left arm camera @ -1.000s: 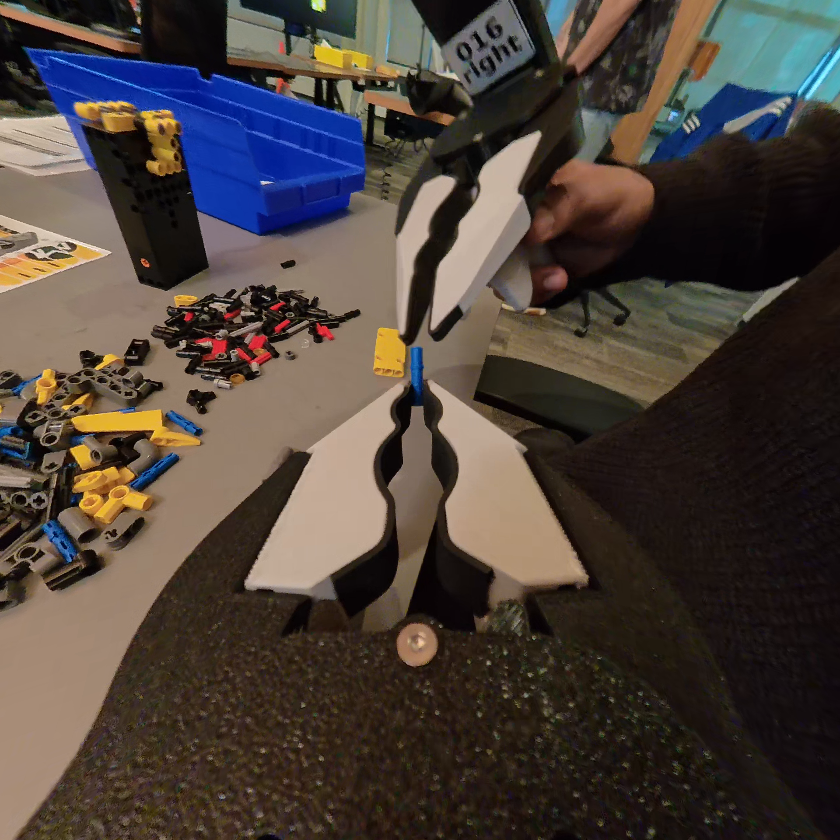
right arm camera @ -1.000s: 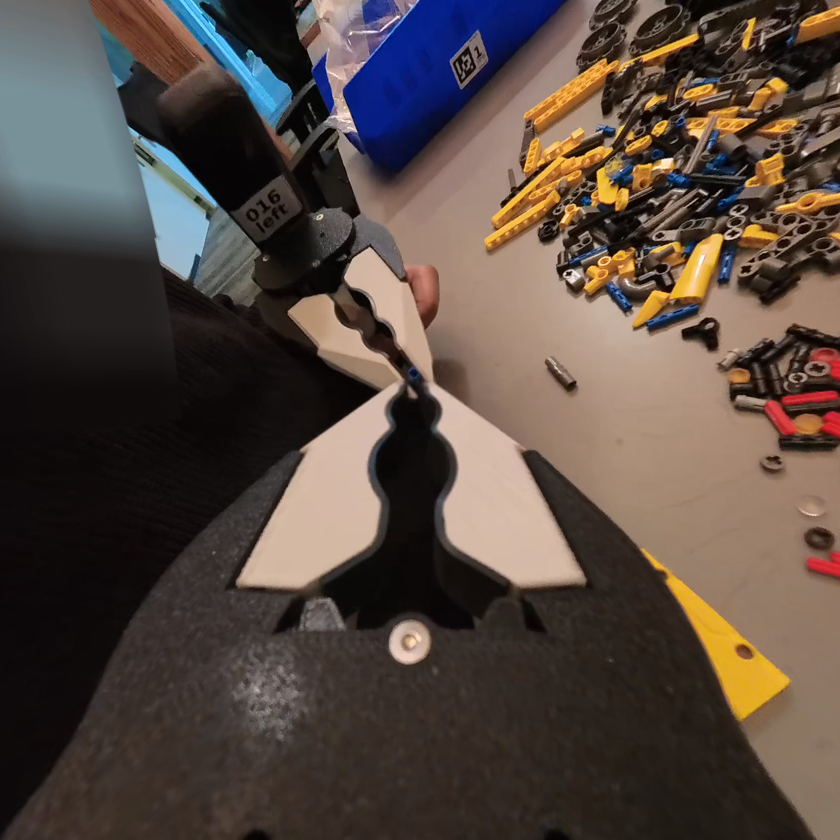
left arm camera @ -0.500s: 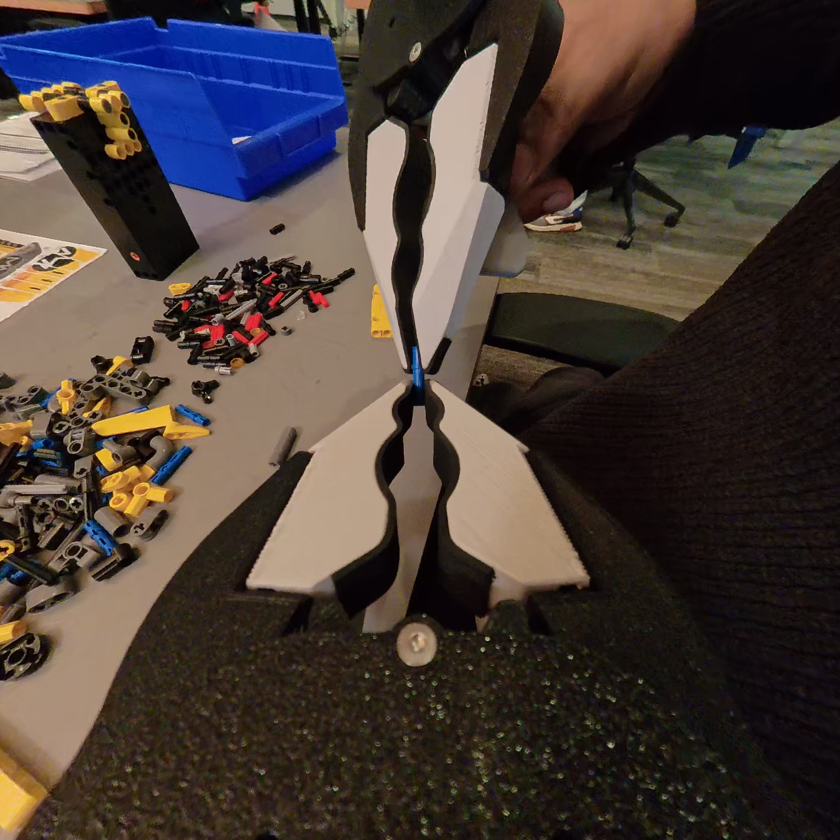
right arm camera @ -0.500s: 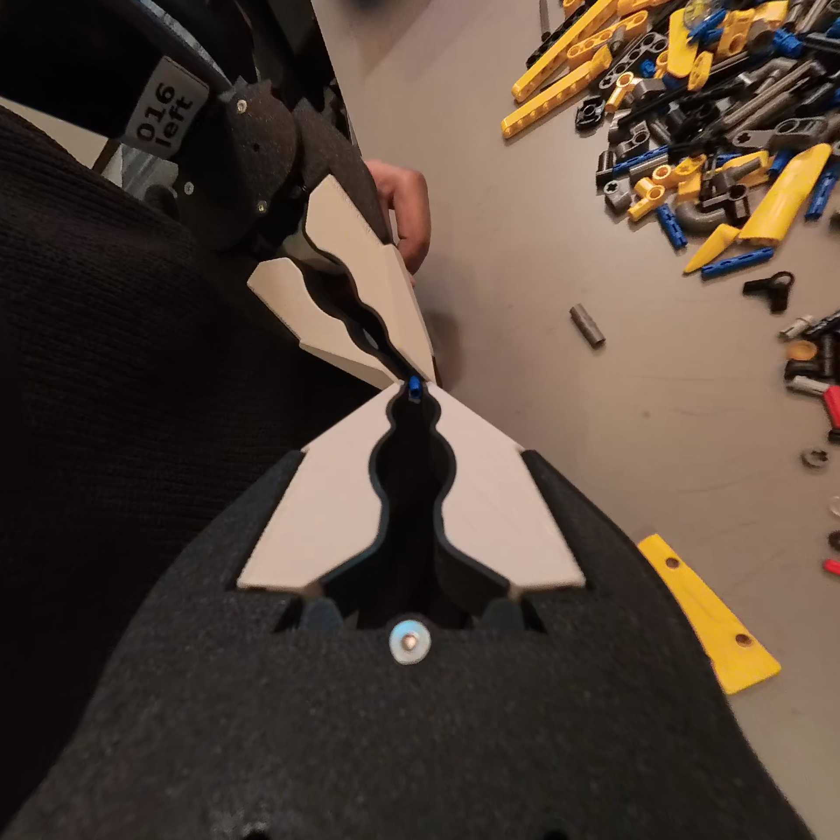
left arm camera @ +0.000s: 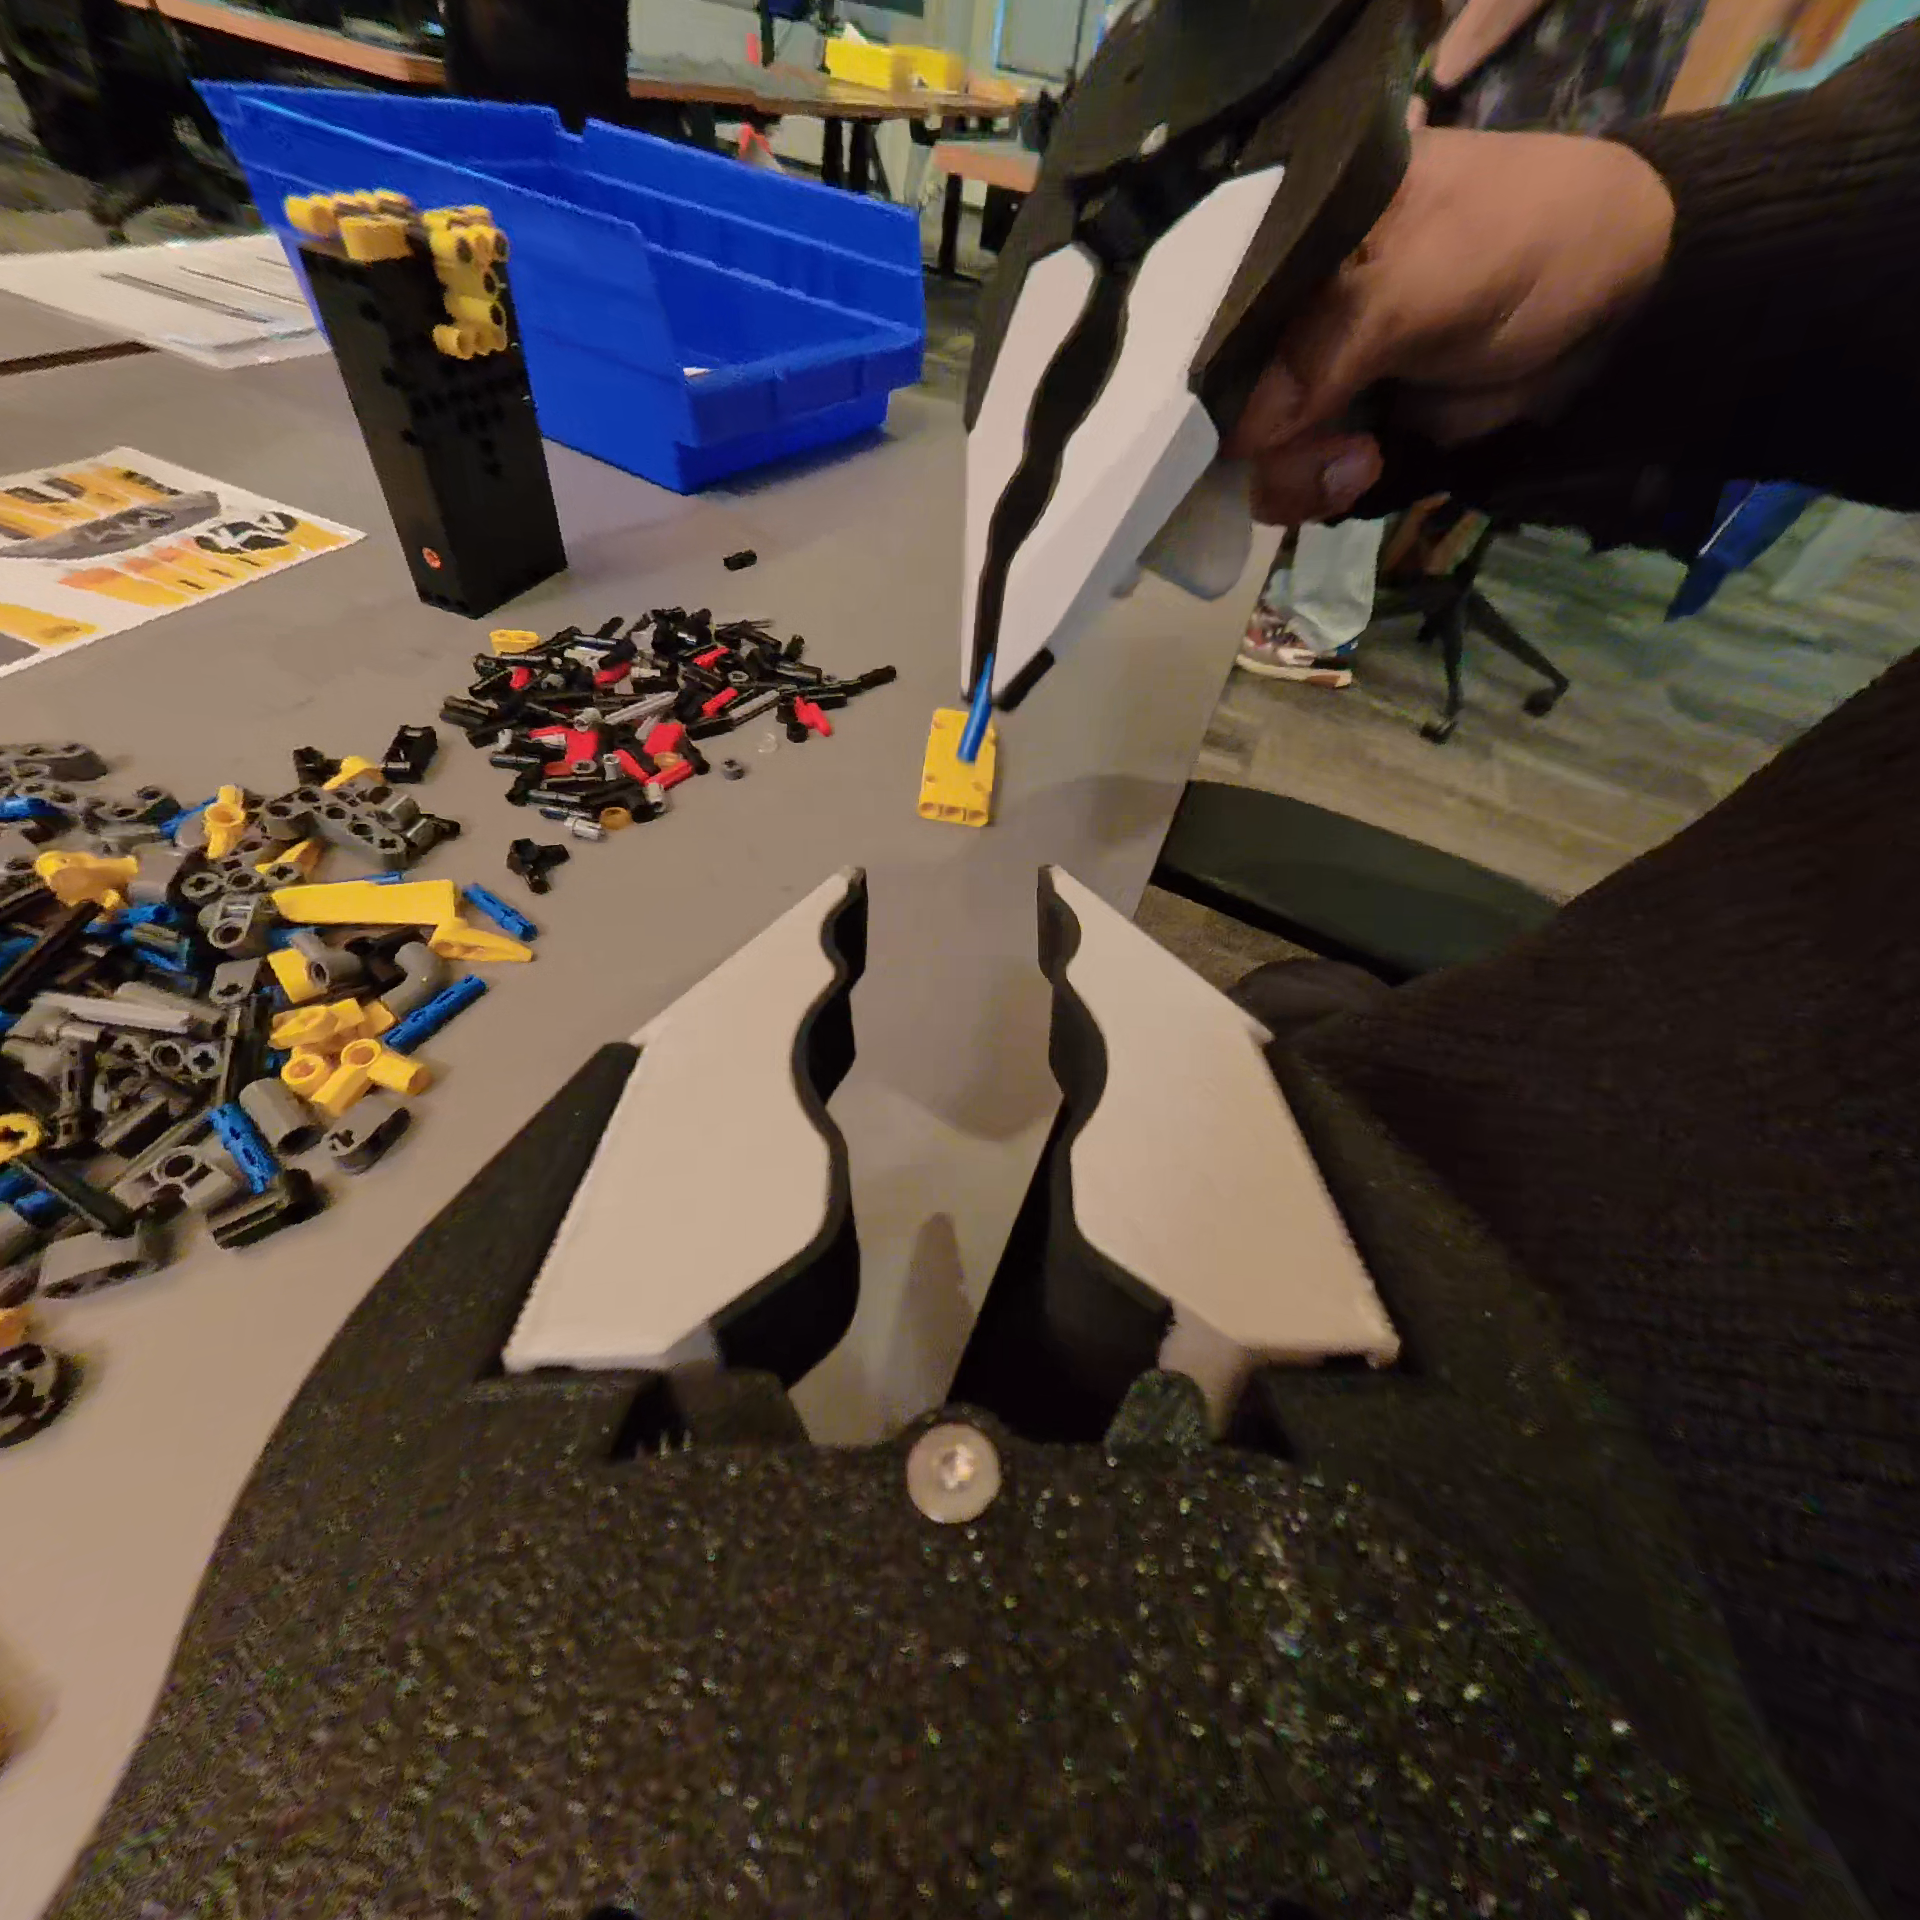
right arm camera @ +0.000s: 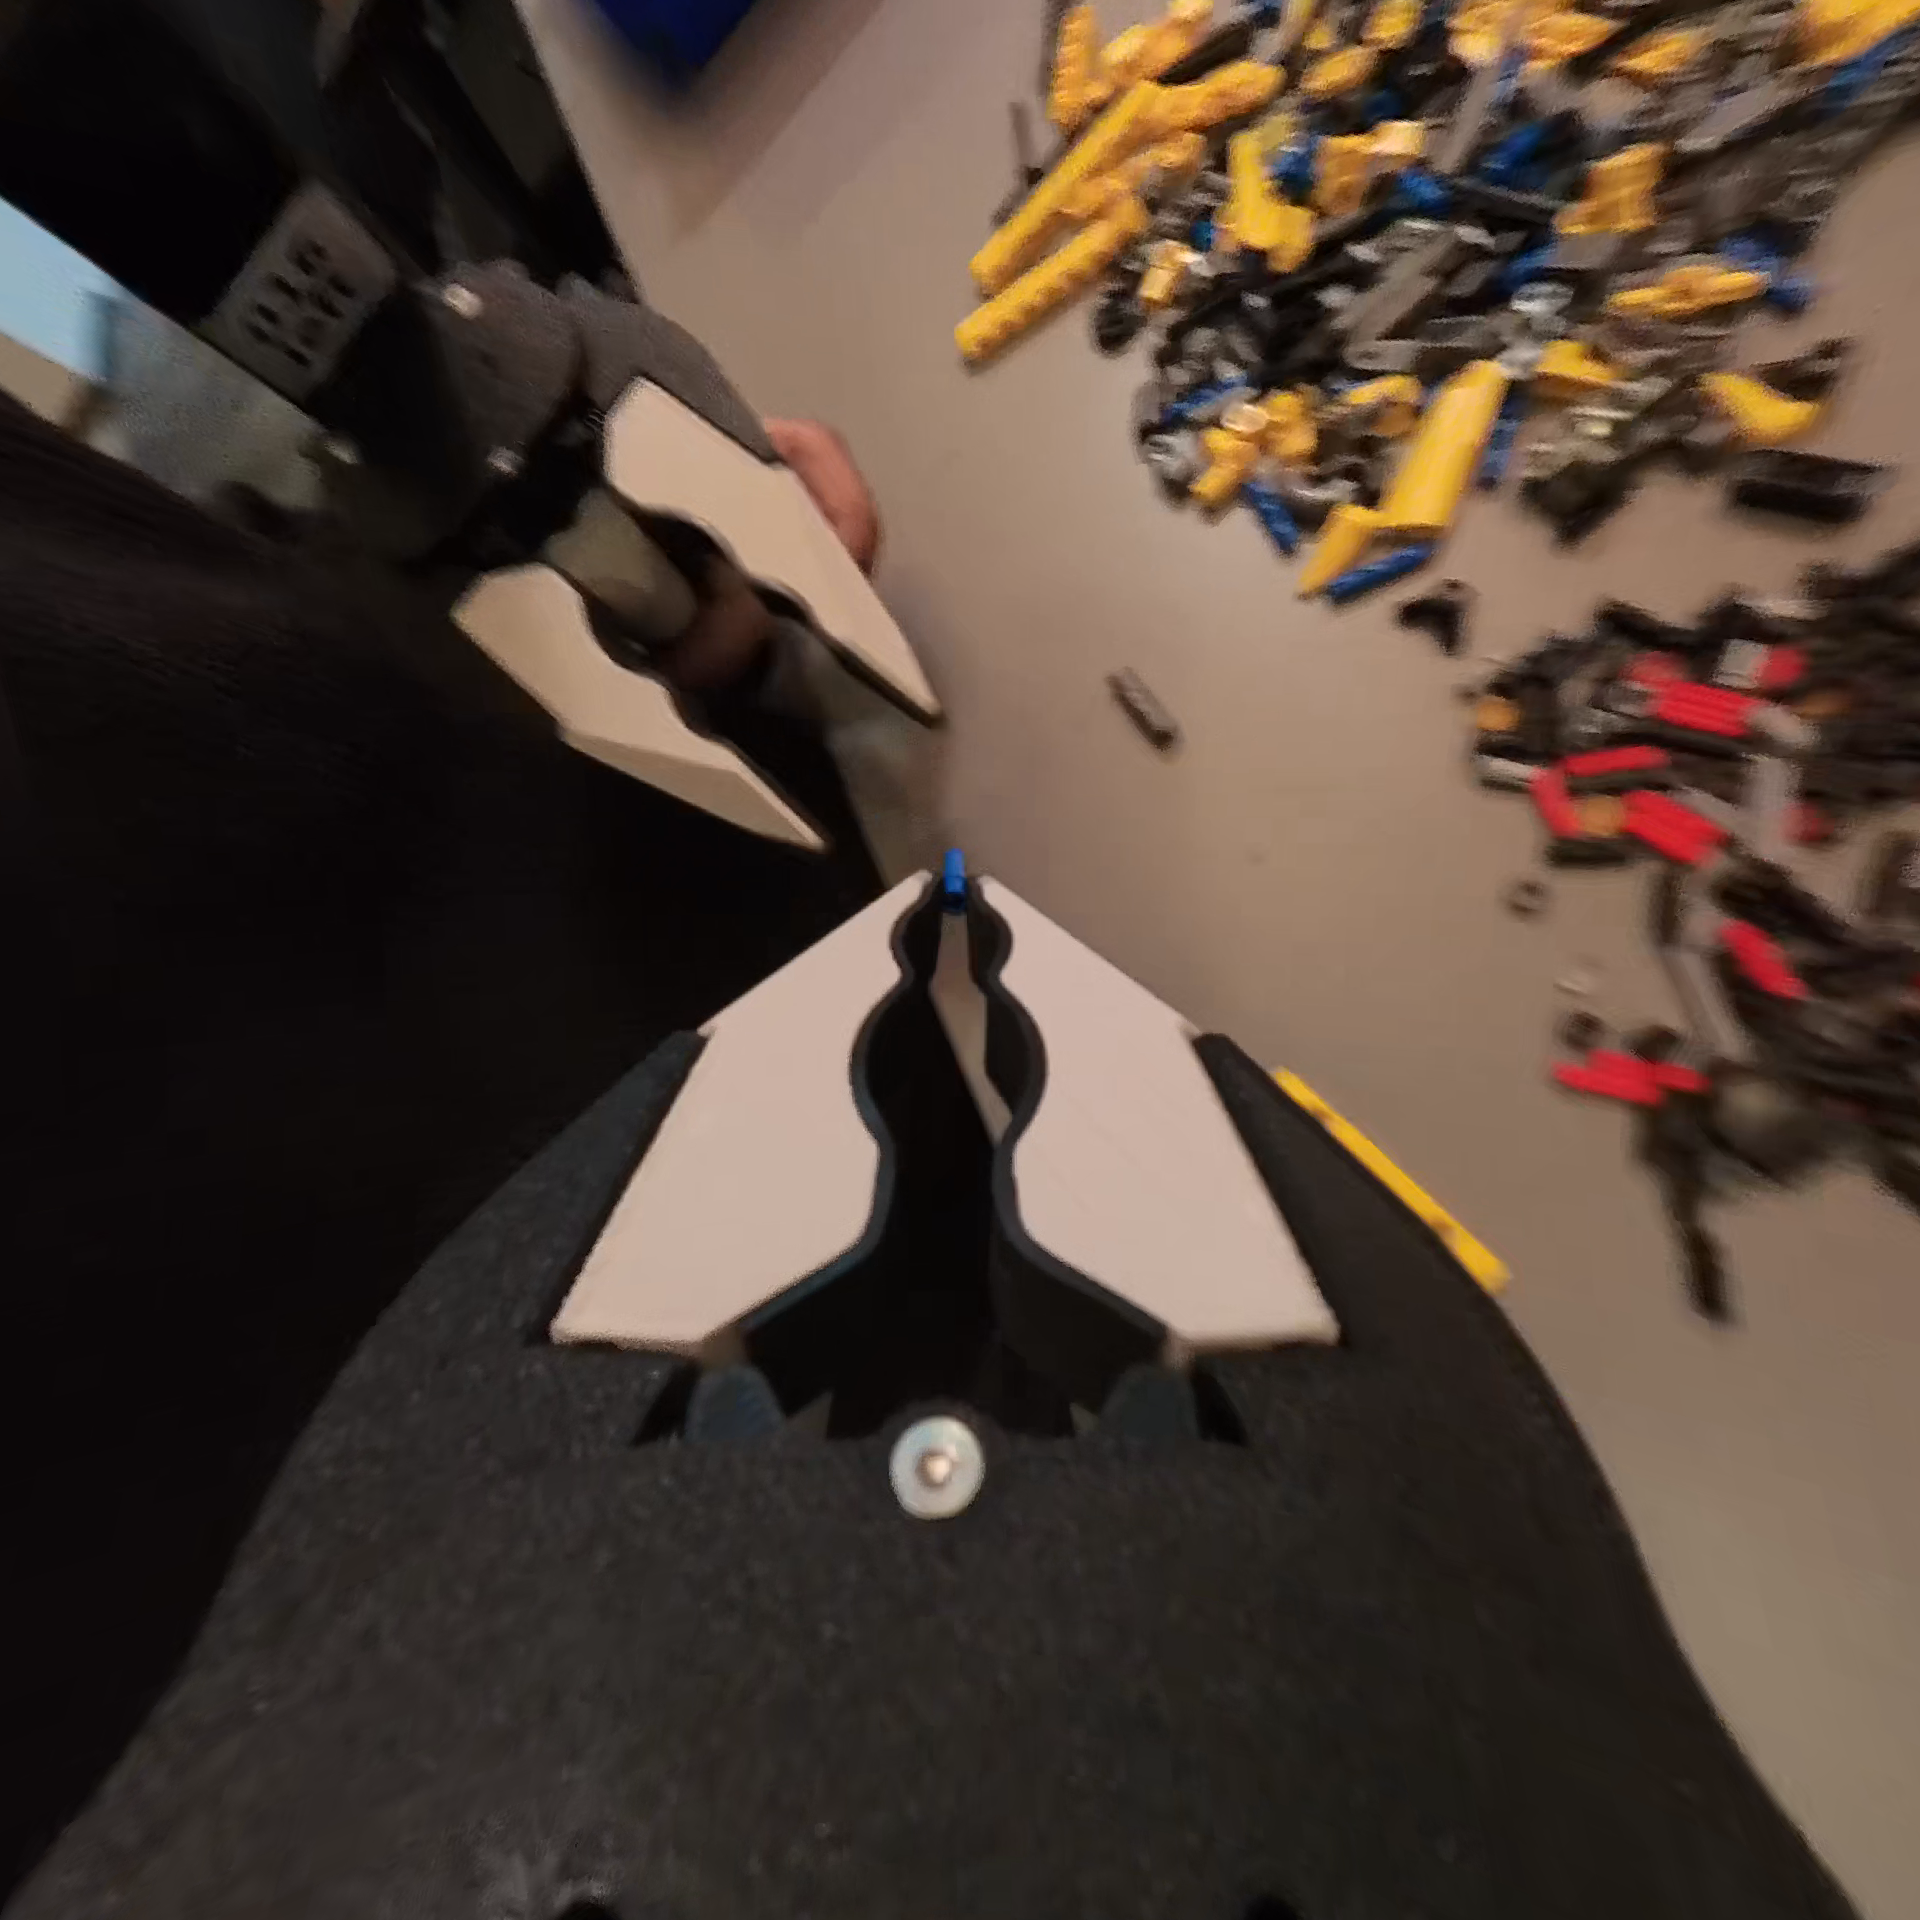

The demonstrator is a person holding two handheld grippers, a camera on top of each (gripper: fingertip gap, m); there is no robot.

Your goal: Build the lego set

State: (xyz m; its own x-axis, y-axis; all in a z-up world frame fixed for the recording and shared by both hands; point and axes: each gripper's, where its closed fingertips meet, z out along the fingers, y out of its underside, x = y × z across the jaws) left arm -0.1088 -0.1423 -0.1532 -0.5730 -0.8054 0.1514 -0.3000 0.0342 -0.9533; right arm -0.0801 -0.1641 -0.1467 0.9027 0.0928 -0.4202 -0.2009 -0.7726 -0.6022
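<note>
Two grippers here: right gripper (right arm camera: pixel 951 883) is pinching a blue pin (right arm camera: pixel 952 865) at its tips. Left gripper (left arm camera: pixel 951 883) sits spread wide and empty just beside it, over the gray table (left arm camera: pixel 312 665).

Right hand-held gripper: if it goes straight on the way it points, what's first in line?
Judging from the left wrist view, the right hand-held gripper points down at the small yellow plate on the grey table. The blue pin it pinches would likely meet the plate first; whether it already touches is unclear.

Blue pin (left arm camera: pixel 975 709), thin, pinched in right gripper (left arm camera: pixel 1006 681) tips, angled down; prob. above yellow plate (left arm camera: pixel 957 769); left gripper (left arm camera: pixel 951 902) agape
</note>
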